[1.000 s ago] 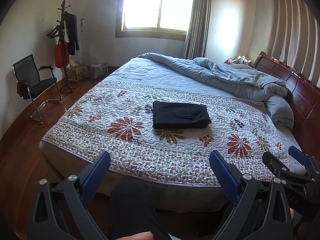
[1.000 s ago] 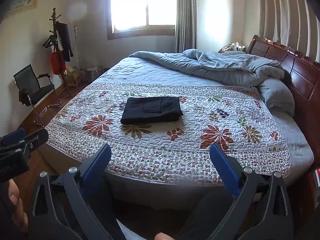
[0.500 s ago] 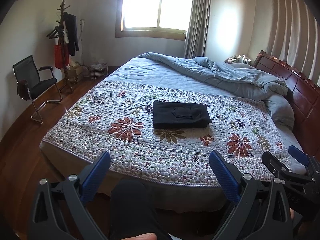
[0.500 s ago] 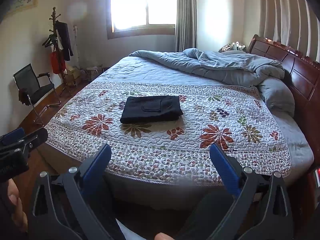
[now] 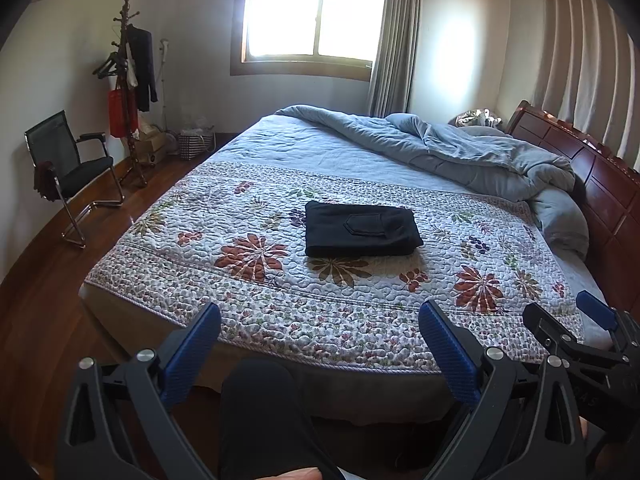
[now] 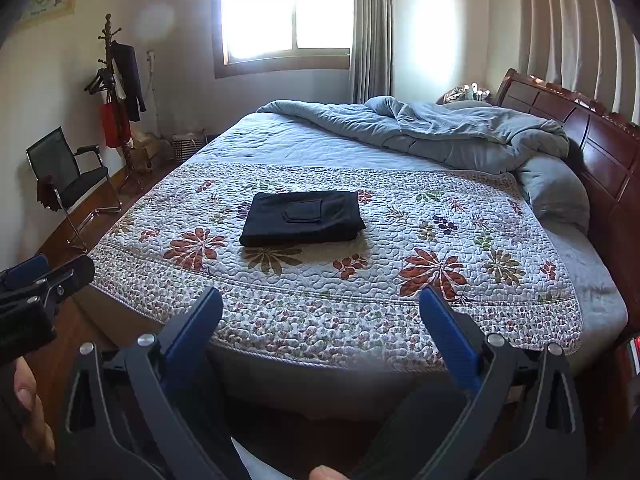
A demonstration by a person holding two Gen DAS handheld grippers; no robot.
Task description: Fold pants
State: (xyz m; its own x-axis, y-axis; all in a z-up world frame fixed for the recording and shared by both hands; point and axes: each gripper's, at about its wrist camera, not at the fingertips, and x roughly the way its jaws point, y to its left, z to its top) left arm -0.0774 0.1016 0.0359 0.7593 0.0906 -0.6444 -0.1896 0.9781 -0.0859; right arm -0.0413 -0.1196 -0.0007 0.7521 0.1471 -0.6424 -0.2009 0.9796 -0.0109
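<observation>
Black pants (image 5: 362, 230) lie folded into a flat rectangle on the floral quilt (image 5: 248, 280), near the middle of the bed (image 5: 328, 148), with a pocket flap facing up. You hold both claws back from the bed edge, well apart from the pants. Your left claw (image 5: 319, 326) has its blue fingers (image 5: 192, 350) spread wide with nothing between them, and your right claw (image 6: 320, 312) stands the same way, wide apart and holding nothing.

From the left wrist view you see the right claw at the right border, low beside the quilt corner, and your dark knee between the fingers. From the right wrist view you see instead the left claw (image 6: 42, 276) at the left border, with a part of your hand (image 6: 30, 408) under it. This view also shows more of the quilt on the right side of the pants (image 6: 302, 218).

A grey-blue duvet (image 5: 460, 152) is bunched at the far side of the bed, against the dark wooden headboard (image 5: 592, 168). Behind the bed there is a bright window (image 5: 312, 12) with a grey curtain (image 5: 394, 36). At the left wall stand a black chair (image 5: 70, 172) and a coat rack (image 5: 130, 80) with clothes on a wooden floor (image 5: 36, 300).
</observation>
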